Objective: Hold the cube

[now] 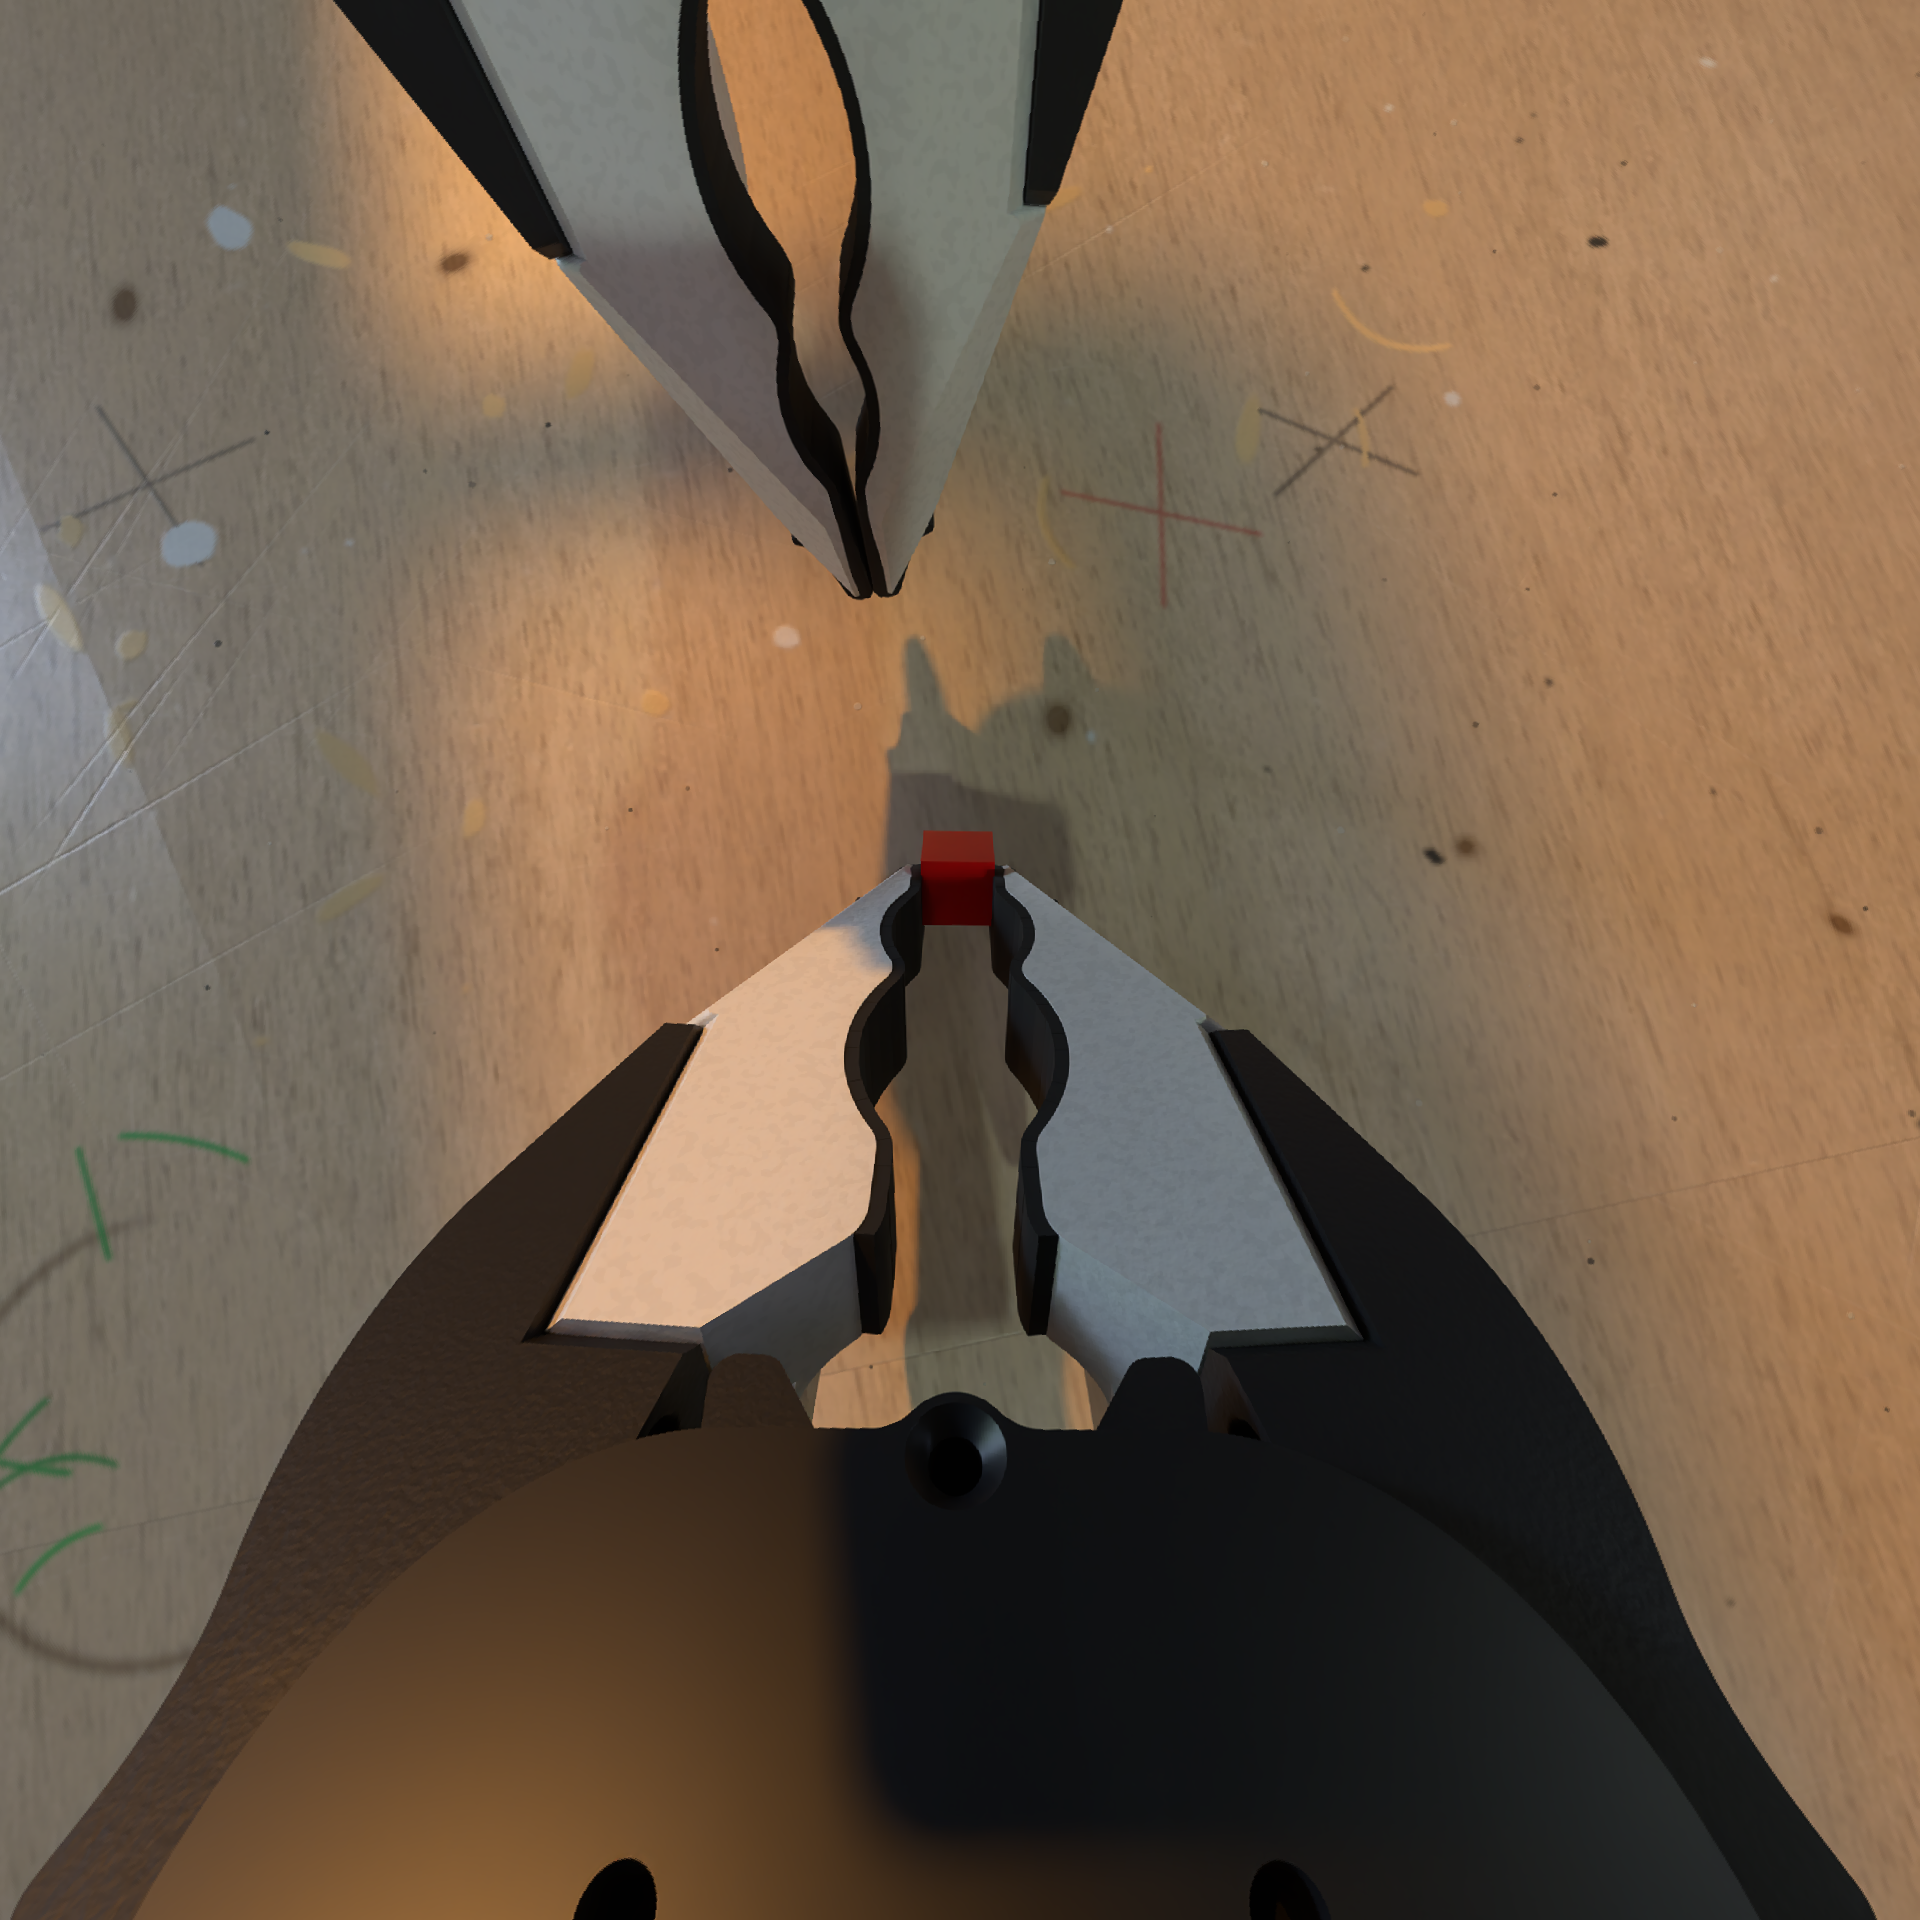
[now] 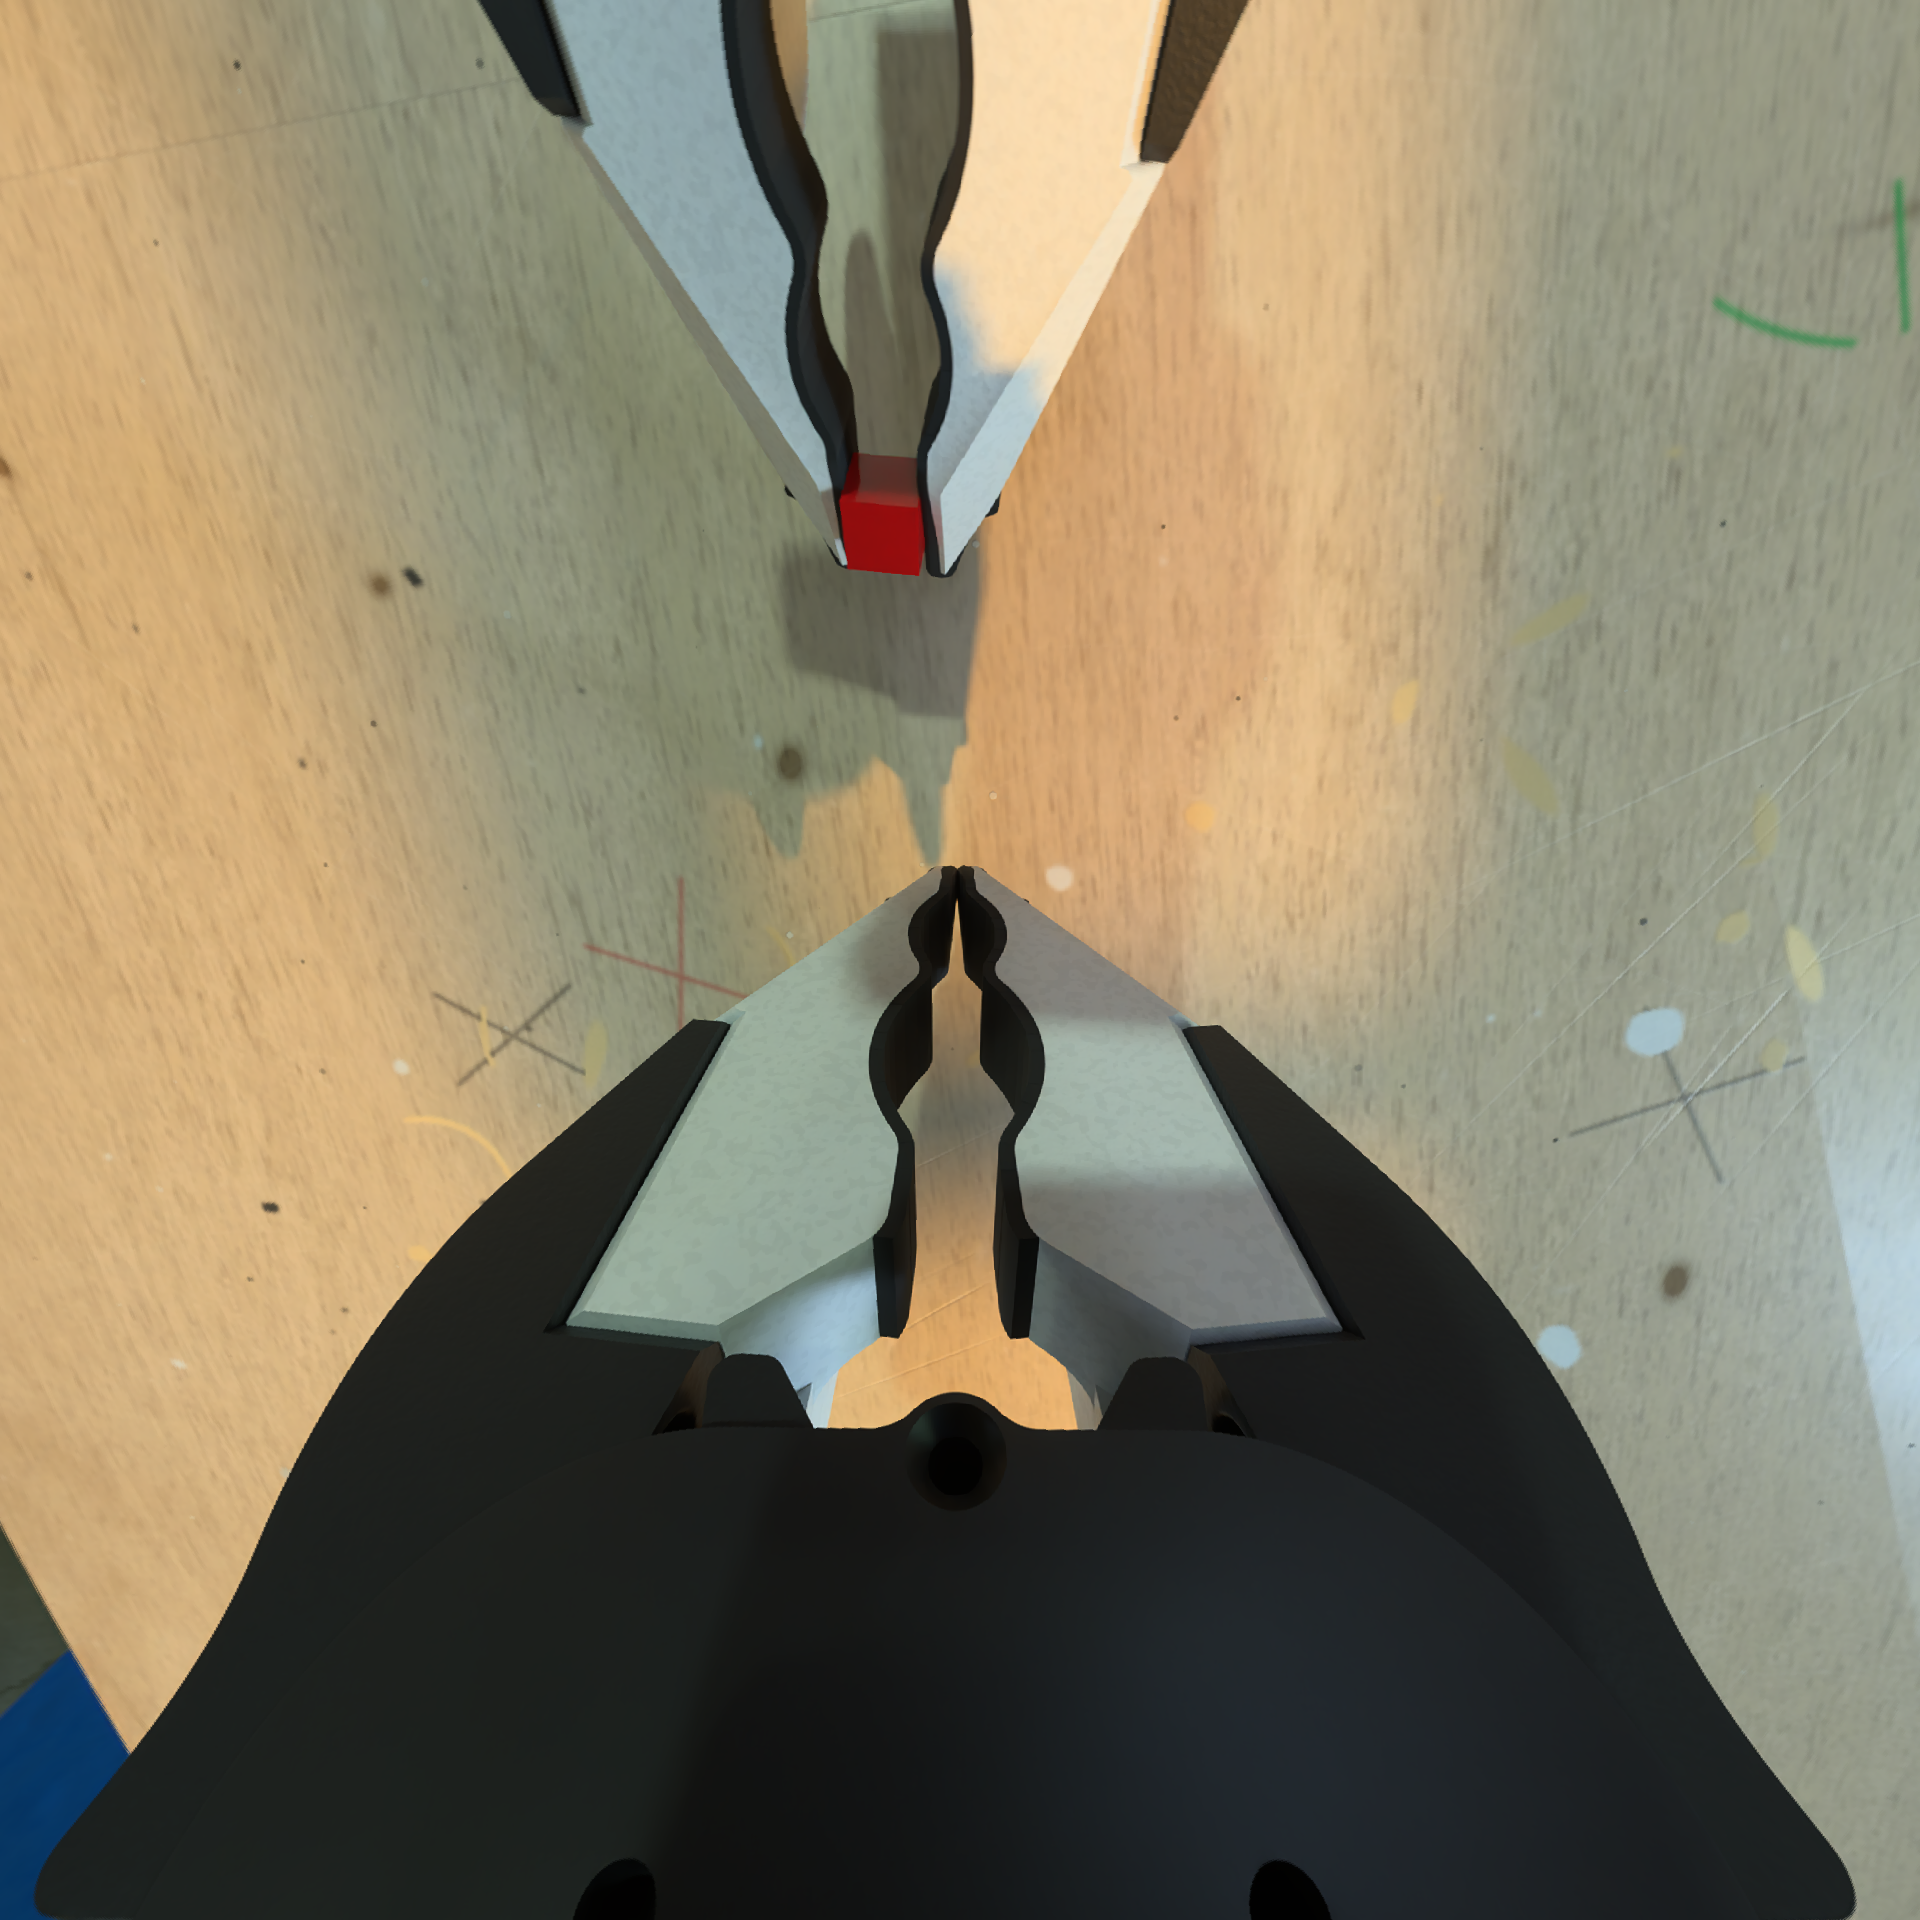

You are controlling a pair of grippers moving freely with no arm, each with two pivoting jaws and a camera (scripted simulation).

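Observation:
A small red cube (image 1: 957, 878) sits clamped between the fingertips of my left gripper (image 1: 957, 883), held above the wooden tabletop (image 1: 1558, 935). The same cube (image 2: 882, 516) shows in the right wrist view, gripped at the tips of the left gripper (image 2: 885, 540) facing me. My right gripper (image 2: 956, 878) is shut with its tips touching and nothing between them. It shows in the left wrist view (image 1: 871, 582) across from the cube, a short gap away, tip pointing at the left gripper.
The wooden tabletop (image 2: 312, 520) carries pen crosses (image 1: 1162, 514), paint spots (image 1: 189, 542) and green scribbles (image 1: 177, 1143). A blue patch (image 2: 52, 1745) lies past the table's edge at the lower left of the right wrist view.

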